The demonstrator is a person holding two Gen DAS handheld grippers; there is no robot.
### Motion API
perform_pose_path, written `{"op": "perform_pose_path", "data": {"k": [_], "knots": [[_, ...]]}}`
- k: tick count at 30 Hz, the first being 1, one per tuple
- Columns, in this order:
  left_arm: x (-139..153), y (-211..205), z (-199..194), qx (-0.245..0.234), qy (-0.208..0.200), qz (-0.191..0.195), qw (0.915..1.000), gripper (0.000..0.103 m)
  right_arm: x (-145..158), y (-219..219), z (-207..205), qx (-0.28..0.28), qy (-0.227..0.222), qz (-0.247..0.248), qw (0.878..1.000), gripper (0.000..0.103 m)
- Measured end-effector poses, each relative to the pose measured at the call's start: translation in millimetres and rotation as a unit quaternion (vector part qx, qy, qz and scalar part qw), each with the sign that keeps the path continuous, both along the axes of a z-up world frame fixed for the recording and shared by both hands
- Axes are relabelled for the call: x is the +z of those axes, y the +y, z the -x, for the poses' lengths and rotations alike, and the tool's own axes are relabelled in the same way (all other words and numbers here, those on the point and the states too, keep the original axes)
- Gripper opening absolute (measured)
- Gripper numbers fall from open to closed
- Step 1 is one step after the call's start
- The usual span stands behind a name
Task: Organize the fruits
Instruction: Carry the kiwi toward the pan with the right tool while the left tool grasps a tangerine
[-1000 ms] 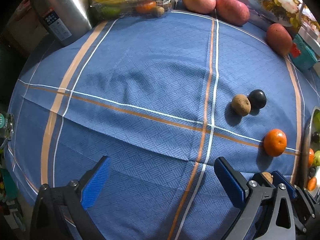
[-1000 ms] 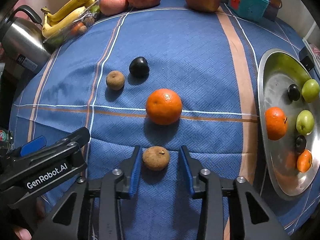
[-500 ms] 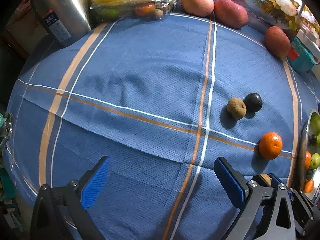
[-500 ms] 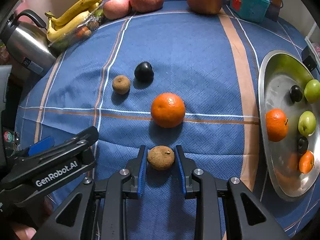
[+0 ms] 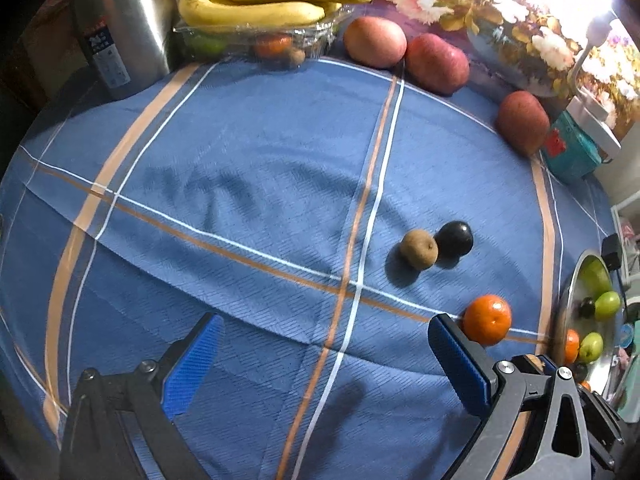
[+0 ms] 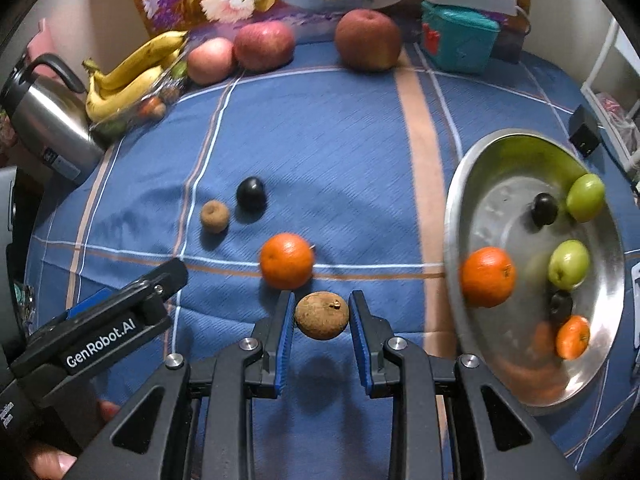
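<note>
- Right hand-held gripper (image 6: 322, 316) clamped on brown fruit (image 6: 322, 315), lifted off the table (image 6: 340, 152), likely bound for the metal tray (image 6: 454, 216).
- Left hand-held gripper (image 5: 324, 360) spread wide, empty, waiting.

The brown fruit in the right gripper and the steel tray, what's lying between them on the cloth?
Nothing: in the right wrist view only bare blue tablecloth separates the brown fruit, held in the right gripper, from the steel tray.

Fruit count, cloth and pan

On the cloth: two brown fruits (image 6: 322, 315) (image 6: 215, 217), one plum (image 6: 251, 193), one orange (image 6: 286, 266), three apples (image 6: 367, 45). In the pan (image 6: 460, 216): two oranges (image 6: 487, 277), two green fruits (image 6: 569, 262), two plums (image 6: 545, 209).
</note>
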State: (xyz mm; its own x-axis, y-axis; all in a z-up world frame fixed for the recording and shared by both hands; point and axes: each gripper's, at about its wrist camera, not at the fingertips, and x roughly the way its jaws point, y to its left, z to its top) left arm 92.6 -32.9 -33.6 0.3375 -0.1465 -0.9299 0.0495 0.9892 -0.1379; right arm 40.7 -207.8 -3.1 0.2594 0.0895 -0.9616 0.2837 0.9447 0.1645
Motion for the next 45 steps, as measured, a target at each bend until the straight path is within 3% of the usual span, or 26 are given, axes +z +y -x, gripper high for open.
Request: {"op": "perform_pose_path", "data": {"k": [7,11,14,17,28,42,45], "knots": [[9.9,-15.7,-1.1,-0.012,-0.005,0.018,0.9998,0.103,2.4,-19.4,3.5,-0.022,-0.012,0.005,1.0,0.029],[12.3,-30.7,0.3,-0.024,-0.008,0.004,0.9997,0.103,3.8,-28.9,5.2,-0.032,-0.015,0.01,0.999,0.029],[14.5,-38.4,0.9,-0.024,-0.005,0.024,0.9994,0.103,7.5,-36.7,6.6,-0.041,-0.02,0.013,0.999,0.029],[14.8,-40.6,4.1,-0.027,-0.005,0.045,0.9986,0.101,12.1,-44.6,8.6,-0.048,-0.027,0.018,0.998,0.029],[11.4,-68.7,6.2,-0.071,-0.019,0.047,0.9962,0.093,17.3,-68.7,15.2,-0.079,-0.038,0.028,0.996,0.029],[-2.8,-91.3,4.8,-0.104,-0.006,0.063,0.9925,0.073,13.1,-78.1,19.8,-0.093,-0.034,0.018,0.995,0.029],[-7.9,-92.7,4.1,-0.104,0.001,0.062,0.9927,0.061,12.7,-77.8,19.6,-0.092,-0.034,0.018,0.995,0.029]]}}
